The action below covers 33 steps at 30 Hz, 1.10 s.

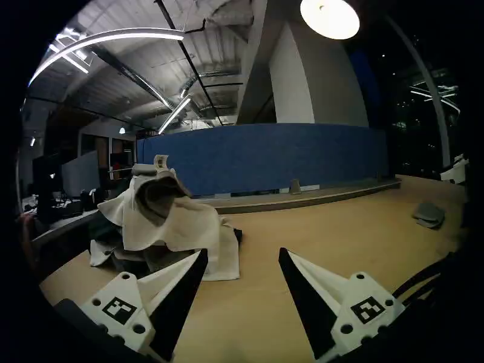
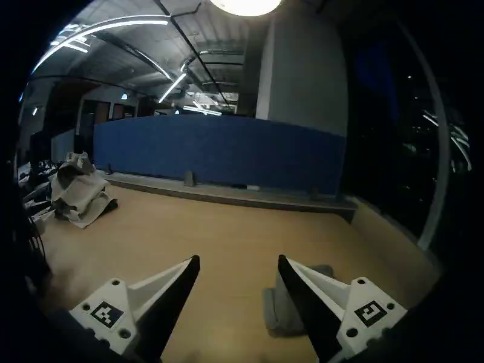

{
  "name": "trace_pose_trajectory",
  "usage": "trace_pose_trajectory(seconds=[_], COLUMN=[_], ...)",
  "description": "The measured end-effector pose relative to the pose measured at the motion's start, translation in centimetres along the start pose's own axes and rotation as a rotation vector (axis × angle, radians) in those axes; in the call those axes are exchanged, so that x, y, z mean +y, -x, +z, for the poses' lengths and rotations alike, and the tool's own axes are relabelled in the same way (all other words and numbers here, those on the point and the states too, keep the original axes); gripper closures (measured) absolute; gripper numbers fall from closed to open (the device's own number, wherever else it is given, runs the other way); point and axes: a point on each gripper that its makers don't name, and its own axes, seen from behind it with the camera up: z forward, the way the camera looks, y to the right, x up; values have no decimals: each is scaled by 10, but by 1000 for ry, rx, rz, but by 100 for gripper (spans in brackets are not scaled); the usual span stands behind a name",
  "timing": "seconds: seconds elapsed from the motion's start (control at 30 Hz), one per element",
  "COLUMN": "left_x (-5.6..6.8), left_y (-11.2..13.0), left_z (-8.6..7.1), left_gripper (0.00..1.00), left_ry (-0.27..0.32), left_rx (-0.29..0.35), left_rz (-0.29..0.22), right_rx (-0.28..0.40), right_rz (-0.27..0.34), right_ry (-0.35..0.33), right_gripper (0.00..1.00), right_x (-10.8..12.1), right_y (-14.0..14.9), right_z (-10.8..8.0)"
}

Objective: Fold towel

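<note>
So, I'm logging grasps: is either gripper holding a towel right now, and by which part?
Nothing is held. The left gripper and right gripper are both open over the table; the towel pile lies apart.

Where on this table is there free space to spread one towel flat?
The bare wood of the table between the towel pile and the folded grey cloth, up to the blue partition, is free. Crowded only around the pile.
</note>
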Motion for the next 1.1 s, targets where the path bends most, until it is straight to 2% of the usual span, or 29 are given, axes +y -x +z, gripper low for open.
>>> trace_pose_trajectory(seconds=[0.27, 0.67, 0.83, 1.1], left_x=[-12, -18, -18, -17], left_y=[-4, -3, -3, -3], left_z=[-6, -9, -9, -9], left_gripper=[13, 13, 13, 4], left_ry=[-7, -26, -27, -28], left_rx=[57, 72, 72, 72], left_rz=[-50, -60, -61, -61], right_rx=[2, 28, 76, 150], right_rz=[2, 23, 44, 113], right_ry=[2, 12, 24, 53], right_gripper=[0, 0, 0, 0], right_x=[-3, -4, 2, 26], right_y=[1, 0, -8, -4], right_z=[5, 9, 7, 7])
